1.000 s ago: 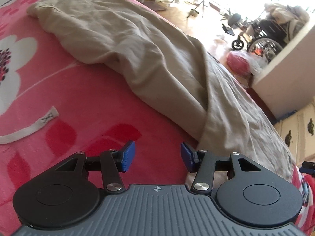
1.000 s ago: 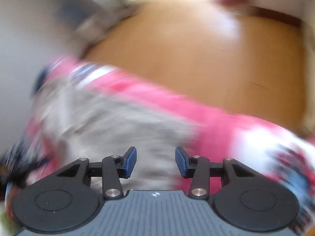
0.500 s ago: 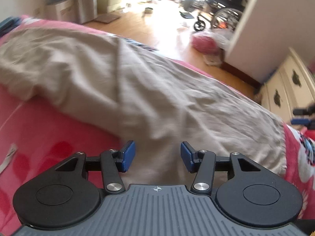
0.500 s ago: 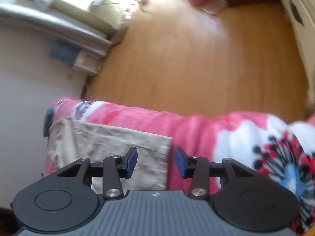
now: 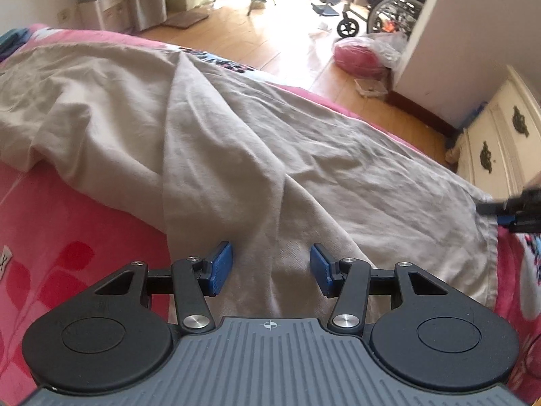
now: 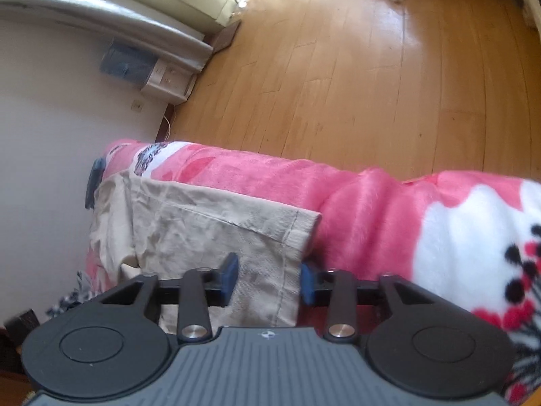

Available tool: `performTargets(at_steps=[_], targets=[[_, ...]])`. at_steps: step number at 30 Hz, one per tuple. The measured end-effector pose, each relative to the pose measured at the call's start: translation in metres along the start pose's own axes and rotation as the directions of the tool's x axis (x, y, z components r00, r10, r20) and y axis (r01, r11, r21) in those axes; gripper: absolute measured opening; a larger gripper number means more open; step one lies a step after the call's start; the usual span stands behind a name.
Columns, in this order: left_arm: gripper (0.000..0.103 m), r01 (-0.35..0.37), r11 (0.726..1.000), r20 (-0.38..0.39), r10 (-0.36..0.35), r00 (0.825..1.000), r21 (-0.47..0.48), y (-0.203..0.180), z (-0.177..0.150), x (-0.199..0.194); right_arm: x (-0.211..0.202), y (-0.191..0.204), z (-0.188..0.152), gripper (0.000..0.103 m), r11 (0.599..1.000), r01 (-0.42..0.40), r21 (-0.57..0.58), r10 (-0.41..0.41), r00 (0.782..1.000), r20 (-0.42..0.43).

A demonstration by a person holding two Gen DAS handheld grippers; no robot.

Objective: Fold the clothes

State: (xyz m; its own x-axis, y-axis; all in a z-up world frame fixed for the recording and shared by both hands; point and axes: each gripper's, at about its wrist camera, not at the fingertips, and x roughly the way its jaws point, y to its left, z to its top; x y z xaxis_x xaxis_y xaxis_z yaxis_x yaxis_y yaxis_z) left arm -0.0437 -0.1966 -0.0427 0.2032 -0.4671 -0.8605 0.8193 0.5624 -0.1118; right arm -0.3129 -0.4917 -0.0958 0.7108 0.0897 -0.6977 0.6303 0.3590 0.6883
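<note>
The pink floral blanket (image 5: 77, 237) covered the bed and carried the whole job, so your first concern was to keep the beige trousers (image 5: 236, 142) spread flat on it rather than dragged toward the edge nearest the wooden floor (image 6: 372, 84). The trousers lay across the blanket with one leg running away toward the far corner and a long ridge of loose cloth rising down the middle in the left wrist view; that ridge would likely have spoiled a fold, so you did well to think of smoothing it before lifting. Your left gripper (image 5: 271, 268) hung over the near part of that cloth with its jaws standing apart and nothing pressed between the pads, ready but not committed. Your right gripper (image 6: 268, 280) sat at the hemmed end of a leg (image 6: 290, 237), its jaws closing with the stitched hem between them; the pads did not yet seem to press the fabric, so the hold was not made. For a clean grip you wanted both layers of the hem inside the jaws and none of the plush blanket beneath, since the right-hand pad sat just beside the pink pile. Once that end was secure, a matching hold with the left would probably have let you carry the leg over evenly.
</note>
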Motion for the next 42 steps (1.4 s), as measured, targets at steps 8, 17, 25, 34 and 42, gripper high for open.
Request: performTargets(at_steps=[8, 17, 25, 34, 42], targets=[[0.051, 0.002, 1.000, 0.000, -0.002, 1.000, -0.002, -0.005, 0.005, -0.009, -0.040, 0.008, -0.007, 0.002, 1.000, -0.023, -0.003, 0.023, 0.997, 0.068], [0.051, 0.002, 1.000, -0.006, -0.002, 1.000, 0.021, -0.014, 0.008, -0.012, -0.036, -0.005, -0.003, 0.002, 1.000, 0.004, 0.020, -0.006, 0.998, 0.067], [0.052, 0.070, 0.998, -0.012, -0.070, 0.997, 0.003, 0.005, -0.011, -0.034, -0.068, -0.037, 0.003, 0.008, 0.986, 0.119, 0.118, -0.129, 0.989, 0.075], [0.054, 0.049, 0.987, -0.003, -0.050, 0.999, -0.151, 0.050, -0.041, -0.053, -0.021, 0.110, 0.021, 0.015, 0.927, -0.092, -0.363, 0.082, 0.996, -0.043], [0.054, 0.049, 0.989, -0.052, -0.057, 0.997, -0.136, 0.063, -0.069, -0.041, 0.093, 0.255, -0.060, 0.036, 0.674, -0.320, -0.666, 0.043, 0.917, -0.397]])
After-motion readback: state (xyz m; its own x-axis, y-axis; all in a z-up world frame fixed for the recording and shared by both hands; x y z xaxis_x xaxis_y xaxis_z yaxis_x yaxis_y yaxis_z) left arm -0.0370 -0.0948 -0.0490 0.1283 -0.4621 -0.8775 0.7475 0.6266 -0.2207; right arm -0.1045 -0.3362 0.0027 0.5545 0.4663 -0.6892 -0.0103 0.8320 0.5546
